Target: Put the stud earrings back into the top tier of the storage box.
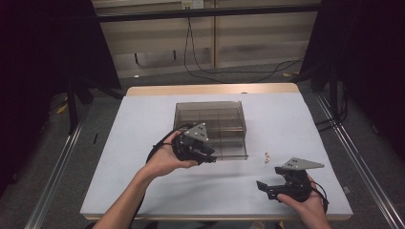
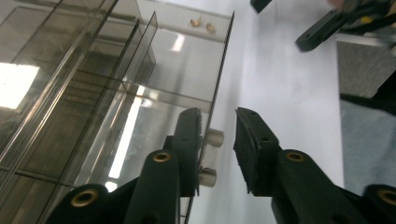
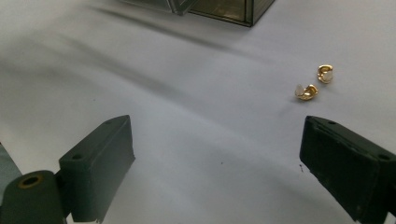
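Note:
A smoky clear drawer box (image 1: pixel 210 114) stands mid-table. My left gripper (image 1: pixel 210 157) is at its front right corner. In the left gripper view the jaws (image 2: pixel 217 116) stand apart on either side of the drawer's small knob (image 2: pixel 214 138); the left pad touches it and the right pad is clear of it. Two small gold earrings (image 1: pixel 266 156) lie on the white table right of the box. My right gripper (image 1: pixel 265 188) hovers open near the front right, with the earrings (image 3: pixel 307 91) ahead of its right jaw (image 3: pixel 219 135).
The white tabletop (image 1: pixel 143 181) has free room on the left and front. The box's corner (image 3: pixel 224 8) shows at the top of the right gripper view. Black frames and cables stand beyond the far edge (image 1: pixel 210 89).

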### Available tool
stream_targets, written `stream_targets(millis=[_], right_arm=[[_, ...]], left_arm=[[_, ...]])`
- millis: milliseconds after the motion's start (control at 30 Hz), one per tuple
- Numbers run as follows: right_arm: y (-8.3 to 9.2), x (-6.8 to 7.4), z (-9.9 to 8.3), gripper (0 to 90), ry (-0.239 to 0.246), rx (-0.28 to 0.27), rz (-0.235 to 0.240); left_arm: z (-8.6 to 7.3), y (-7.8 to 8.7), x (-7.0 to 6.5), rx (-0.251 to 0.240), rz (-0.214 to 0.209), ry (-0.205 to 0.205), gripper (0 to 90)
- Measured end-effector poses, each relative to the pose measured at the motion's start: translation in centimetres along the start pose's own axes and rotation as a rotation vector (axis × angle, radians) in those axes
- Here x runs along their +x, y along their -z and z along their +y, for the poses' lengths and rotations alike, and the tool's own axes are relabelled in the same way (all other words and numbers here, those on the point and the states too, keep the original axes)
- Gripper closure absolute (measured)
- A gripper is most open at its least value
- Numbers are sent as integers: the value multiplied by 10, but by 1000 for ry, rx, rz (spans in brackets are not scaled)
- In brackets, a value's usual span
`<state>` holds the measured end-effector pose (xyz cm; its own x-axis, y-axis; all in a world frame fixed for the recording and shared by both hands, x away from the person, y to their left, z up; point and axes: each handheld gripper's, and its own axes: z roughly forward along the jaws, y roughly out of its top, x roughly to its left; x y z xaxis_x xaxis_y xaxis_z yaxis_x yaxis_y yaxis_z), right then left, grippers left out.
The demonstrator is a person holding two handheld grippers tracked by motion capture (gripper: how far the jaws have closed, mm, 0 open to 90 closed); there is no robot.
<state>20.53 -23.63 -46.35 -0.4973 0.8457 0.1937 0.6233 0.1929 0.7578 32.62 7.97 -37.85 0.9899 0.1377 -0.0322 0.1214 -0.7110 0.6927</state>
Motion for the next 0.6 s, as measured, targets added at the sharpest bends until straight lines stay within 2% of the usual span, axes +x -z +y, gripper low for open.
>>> stream_targets(millis=[33, 200, 233, 300, 333, 367, 433, 500, 533, 600], right_arm=[[0, 0, 0, 96, 0, -1, 1], [1, 0, 0, 98, -6, -6, 3], [2, -1, 1, 97, -6, -12, 5], [2, -1, 1, 96, -5, -13, 6], [2, -1, 1, 96, -3, -11, 7], [2, -1, 1, 97, 2, -10, 8], [2, -2, 0, 101, 8, -3, 11], [3, -2, 0, 110, 7, -7, 14], [4, -2, 0, 122, 7, -9, 13], [5, -3, 0, 161, 5, -15, 31]], left_arm=[[-1, 2, 1, -4, 11, 8, 612], [-9, 12, -1, -41, 15, 16, 551], [-11, 15, -1, -41, 29, 20, 521], [-16, 19, -1, -51, 54, 41, 453], [-18, 21, -1, -55, 79, 55, 412], [-20, 23, 0, -67, 92, 83, 373], [-25, 26, 0, -92, 120, 111, 321], [-27, 29, 0, -99, 133, 123, 258], [-32, 33, -1, -123, 140, 145, 251], [-36, 37, -4, -125, 164, 161, 214]])
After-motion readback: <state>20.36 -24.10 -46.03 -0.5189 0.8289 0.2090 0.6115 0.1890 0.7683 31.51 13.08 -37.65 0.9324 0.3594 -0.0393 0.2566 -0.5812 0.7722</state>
